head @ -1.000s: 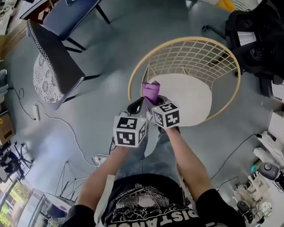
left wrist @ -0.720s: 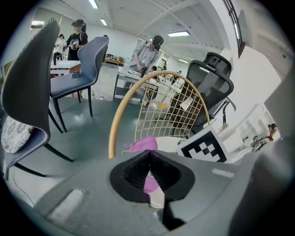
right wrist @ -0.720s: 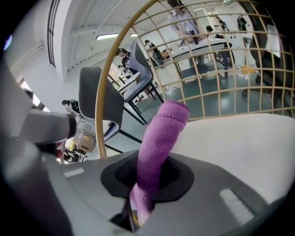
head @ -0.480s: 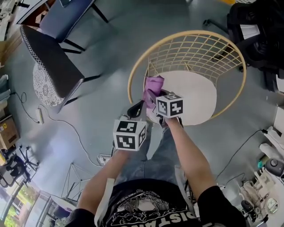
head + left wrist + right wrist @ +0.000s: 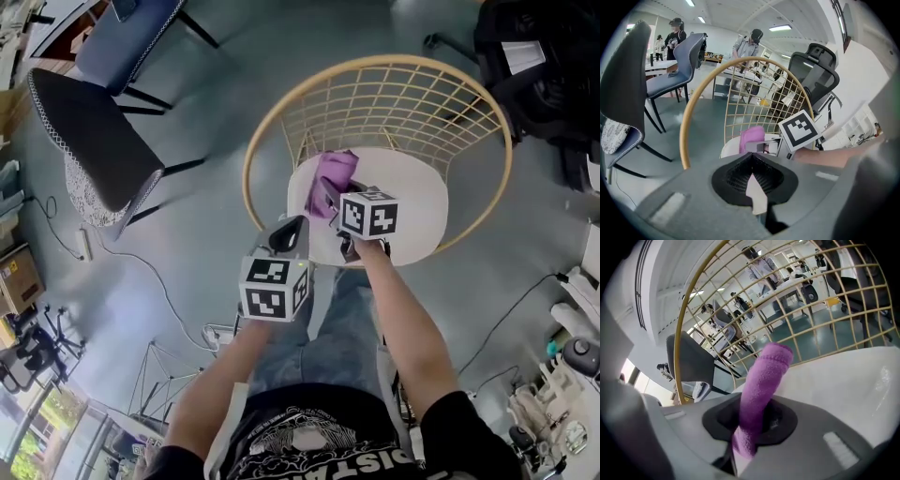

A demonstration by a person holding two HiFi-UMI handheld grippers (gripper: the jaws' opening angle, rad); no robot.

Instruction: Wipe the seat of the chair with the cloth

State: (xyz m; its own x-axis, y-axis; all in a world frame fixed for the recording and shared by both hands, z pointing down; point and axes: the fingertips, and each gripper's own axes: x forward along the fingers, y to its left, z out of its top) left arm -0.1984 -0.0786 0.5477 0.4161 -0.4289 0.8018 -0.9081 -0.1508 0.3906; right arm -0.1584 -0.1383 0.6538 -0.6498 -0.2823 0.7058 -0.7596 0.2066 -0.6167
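The chair has a round white seat and a yellow wire back. A purple cloth hangs over the seat's left part, and my right gripper is shut on it. In the right gripper view the cloth rises from the closed jaws of that gripper, with the white seat behind it. My left gripper is shut and holds nothing, just off the seat's front left edge. The left gripper view shows this gripper facing the cloth.
A dark grey chair and a blue chair stand at the left. A black office chair is at the upper right. A cable and power strip lie on the floor. People stand far off.
My right gripper has carried the cloth from the seat's front left rim further in over the seat. The left gripper has stayed near the front edge.
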